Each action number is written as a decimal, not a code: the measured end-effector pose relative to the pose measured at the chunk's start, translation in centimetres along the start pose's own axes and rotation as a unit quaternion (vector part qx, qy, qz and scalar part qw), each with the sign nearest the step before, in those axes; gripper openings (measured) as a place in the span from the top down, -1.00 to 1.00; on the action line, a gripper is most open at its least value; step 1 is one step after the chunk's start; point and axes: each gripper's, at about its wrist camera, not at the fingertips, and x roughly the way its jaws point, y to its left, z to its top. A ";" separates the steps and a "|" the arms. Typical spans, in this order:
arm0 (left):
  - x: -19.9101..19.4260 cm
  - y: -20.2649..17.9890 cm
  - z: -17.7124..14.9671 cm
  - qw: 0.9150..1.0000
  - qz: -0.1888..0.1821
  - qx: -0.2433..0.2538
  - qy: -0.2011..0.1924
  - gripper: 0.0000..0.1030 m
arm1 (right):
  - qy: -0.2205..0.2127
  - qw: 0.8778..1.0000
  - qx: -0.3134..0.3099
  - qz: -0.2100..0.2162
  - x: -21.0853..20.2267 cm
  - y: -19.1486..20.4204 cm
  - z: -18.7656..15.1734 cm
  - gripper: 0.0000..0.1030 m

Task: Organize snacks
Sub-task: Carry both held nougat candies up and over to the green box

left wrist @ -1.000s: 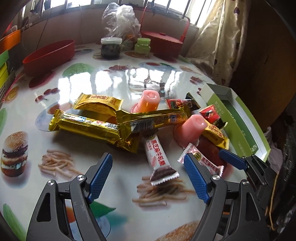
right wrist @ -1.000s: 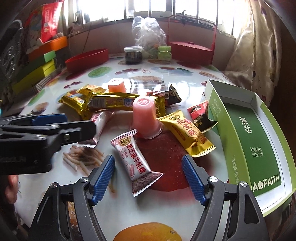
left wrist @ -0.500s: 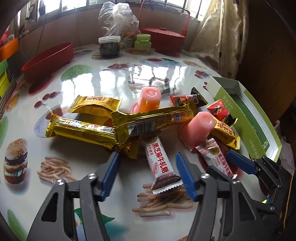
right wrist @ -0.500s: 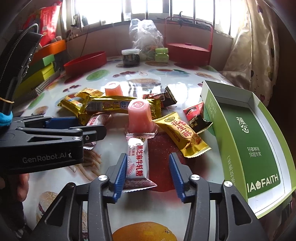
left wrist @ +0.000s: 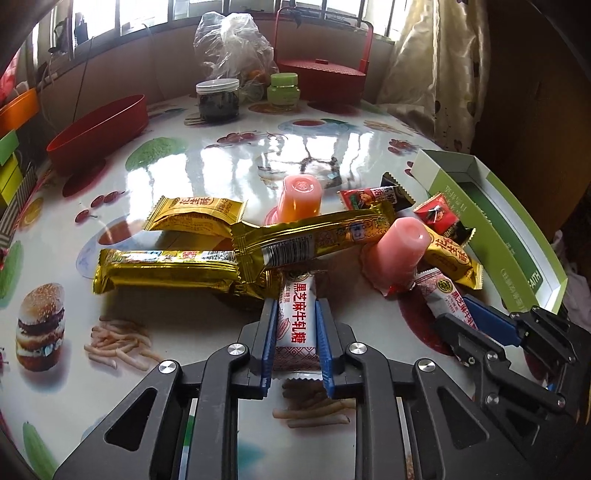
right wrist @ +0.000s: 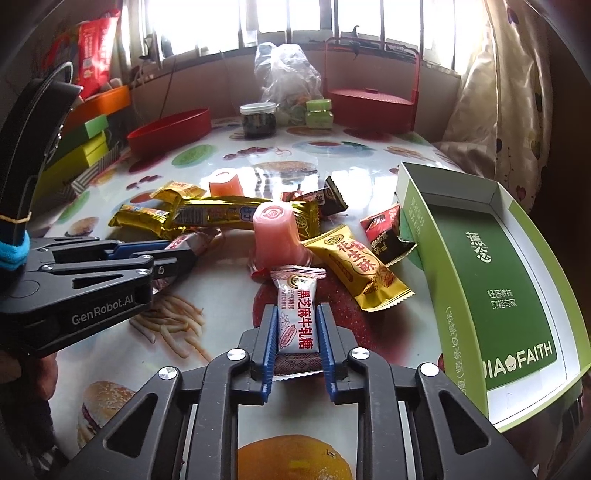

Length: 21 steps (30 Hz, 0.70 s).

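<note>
Both grippers, left (left wrist: 295,325) and right (right wrist: 297,332), have just closed, each clamping a white-wrapped black-sesame nougat candy (left wrist: 297,317) (right wrist: 299,321) lying on the glossy food-print table (left wrist: 207,155) beside the open green cardboard box (right wrist: 491,273).

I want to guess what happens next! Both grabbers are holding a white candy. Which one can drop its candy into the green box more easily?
Probably the right gripper. Its white candy sits close beside the open green box. The left gripper, with its own white candy, is farther away, with the right gripper between it and the box.

Backlit windows (right wrist: 295,22), tabletop (left wrist: 240,158) glare — fisheye-warped edges
</note>
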 end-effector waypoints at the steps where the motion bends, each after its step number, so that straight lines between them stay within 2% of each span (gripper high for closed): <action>1: -0.1 0.0 0.0 1.000 0.000 0.000 -0.001 0.59 | -0.001 1.000 0.000 -0.001 -0.1 0.0 0.0 0.62; 11: -2.5 -0.2 -0.8 1.000 -0.016 0.004 -0.020 0.59 | -0.013 1.000 0.002 0.021 -1.7 0.2 0.0 0.63; 21: -4.4 -1.0 -0.9 0.999 -0.021 0.011 -0.040 0.59 | -0.035 0.999 0.007 0.024 -3.8 0.1 0.1 0.63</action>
